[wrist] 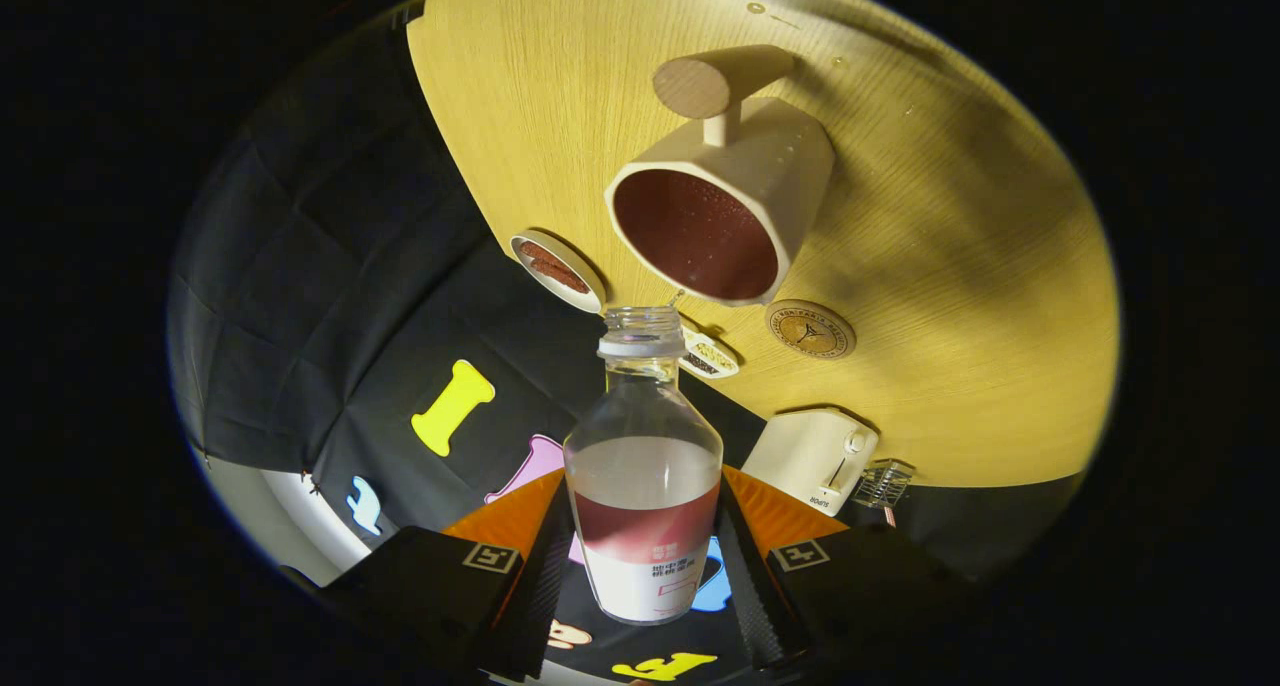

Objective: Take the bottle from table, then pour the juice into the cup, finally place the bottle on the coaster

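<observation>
While the view is sitting rolled well to one side, the hand-held gripper is clamping the bottle between its two fingers, one finger pressing on each flank of the lower, labelled part. The bottle is uncapped, and its open mouth is pointing toward the cup, stopping just short of the cup's rim. Red juice is filling only the part of the bottle nearest the fingers, with the clear upper part looking empty. The cup is standing on the wooden counter, its inside showing dark red liquid, and a thick round handle is sticking out from its far side. A round coaster is lying on the counter just beside the cup. A small dish with something reddish-brown in it is resting on the cup's other side, near the counter's edge. A white toaster and a small wire rack are sitting farther along the counter, apart from the cup.
</observation>
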Available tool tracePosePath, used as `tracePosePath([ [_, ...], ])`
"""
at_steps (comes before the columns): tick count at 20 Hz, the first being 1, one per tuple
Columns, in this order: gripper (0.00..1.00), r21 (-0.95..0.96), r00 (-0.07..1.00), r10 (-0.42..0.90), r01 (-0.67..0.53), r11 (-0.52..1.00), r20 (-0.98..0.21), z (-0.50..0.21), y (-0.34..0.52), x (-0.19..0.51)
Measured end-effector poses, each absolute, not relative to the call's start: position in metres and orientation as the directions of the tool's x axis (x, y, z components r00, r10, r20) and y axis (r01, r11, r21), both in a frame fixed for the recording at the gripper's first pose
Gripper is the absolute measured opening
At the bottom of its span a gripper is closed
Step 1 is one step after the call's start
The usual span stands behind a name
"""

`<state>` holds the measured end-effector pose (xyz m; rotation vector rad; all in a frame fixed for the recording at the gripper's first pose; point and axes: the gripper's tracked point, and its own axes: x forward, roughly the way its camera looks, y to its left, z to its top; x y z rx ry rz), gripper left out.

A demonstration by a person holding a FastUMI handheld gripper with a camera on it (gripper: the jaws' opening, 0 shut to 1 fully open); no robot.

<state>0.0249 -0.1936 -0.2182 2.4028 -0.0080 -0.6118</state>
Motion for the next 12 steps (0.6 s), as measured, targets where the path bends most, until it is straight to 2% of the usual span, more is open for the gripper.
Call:
tracePosePath([
  [12,0.76,0.591,0.886,-0.160,0.147,-0.793,-0.435,-0.2153,-0.1932,0.0165],
])
